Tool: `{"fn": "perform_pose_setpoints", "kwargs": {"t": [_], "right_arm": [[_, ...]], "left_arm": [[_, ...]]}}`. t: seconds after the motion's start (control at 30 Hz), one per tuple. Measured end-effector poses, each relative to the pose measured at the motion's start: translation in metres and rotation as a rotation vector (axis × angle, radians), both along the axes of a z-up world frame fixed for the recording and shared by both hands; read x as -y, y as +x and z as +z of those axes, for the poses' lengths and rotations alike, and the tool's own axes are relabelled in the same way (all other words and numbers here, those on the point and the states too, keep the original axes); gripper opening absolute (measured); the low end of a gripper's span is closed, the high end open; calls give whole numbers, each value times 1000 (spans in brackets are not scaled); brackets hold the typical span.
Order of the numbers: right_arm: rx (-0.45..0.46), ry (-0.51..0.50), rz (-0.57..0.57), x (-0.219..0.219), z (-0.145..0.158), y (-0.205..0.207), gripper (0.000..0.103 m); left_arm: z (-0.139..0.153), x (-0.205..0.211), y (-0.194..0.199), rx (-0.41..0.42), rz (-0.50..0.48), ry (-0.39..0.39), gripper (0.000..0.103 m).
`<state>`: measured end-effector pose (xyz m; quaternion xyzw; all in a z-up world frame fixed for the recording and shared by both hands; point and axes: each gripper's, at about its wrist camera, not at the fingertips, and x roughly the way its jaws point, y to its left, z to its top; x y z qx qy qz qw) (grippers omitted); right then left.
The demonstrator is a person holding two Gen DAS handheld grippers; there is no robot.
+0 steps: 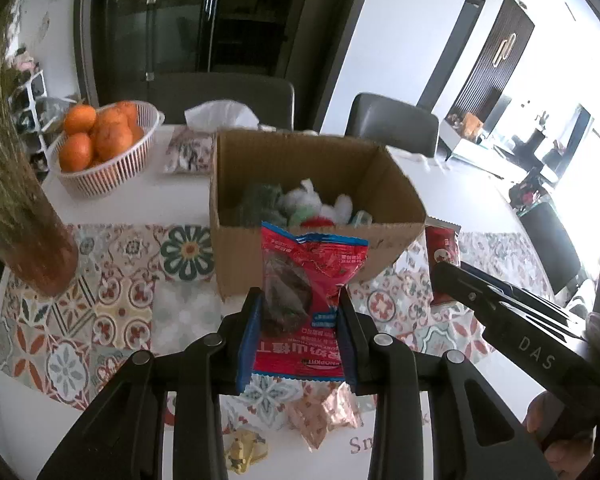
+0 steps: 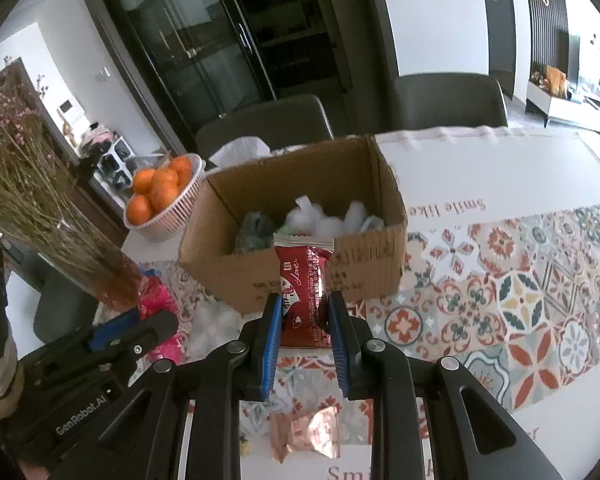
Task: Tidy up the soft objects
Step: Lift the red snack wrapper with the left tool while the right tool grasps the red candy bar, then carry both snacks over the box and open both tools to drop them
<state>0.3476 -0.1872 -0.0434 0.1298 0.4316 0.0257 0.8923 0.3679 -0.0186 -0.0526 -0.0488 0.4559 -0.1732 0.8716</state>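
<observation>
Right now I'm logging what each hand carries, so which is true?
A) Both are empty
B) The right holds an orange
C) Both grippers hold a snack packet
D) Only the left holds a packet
C: the left gripper has its jaws closed on the red and blue snack packet, and the right gripper on the dark red snack packet, both in front of the cardboard box.

You have 2 grippers: left gripper (image 1: 300,300), right gripper (image 2: 300,304). 3 snack packets: 1 red-and-blue packet (image 1: 308,280), 1 dark red packet (image 2: 304,292), 1 rose-gold foil packet (image 1: 324,412). 1 cardboard box (image 1: 316,256). 1 white basket (image 1: 112,168) of oranges (image 1: 96,132), at least 5 showing. 2 chairs (image 1: 396,124). 1 vase of dried flowers (image 1: 16,200).
</observation>
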Motion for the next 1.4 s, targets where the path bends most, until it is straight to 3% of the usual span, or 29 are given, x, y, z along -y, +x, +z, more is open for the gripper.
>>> {"fn": "perform_pose_setpoints", "kwargs": {"t": [0.63, 1.4], "right_arm": [[106, -16, 20, 7, 39, 29, 25], [72, -29, 50, 17, 29, 100, 25]], "left_arm": [[44, 11, 28, 112, -14, 2, 34], [42, 29, 97, 100, -29, 23, 34]]}}
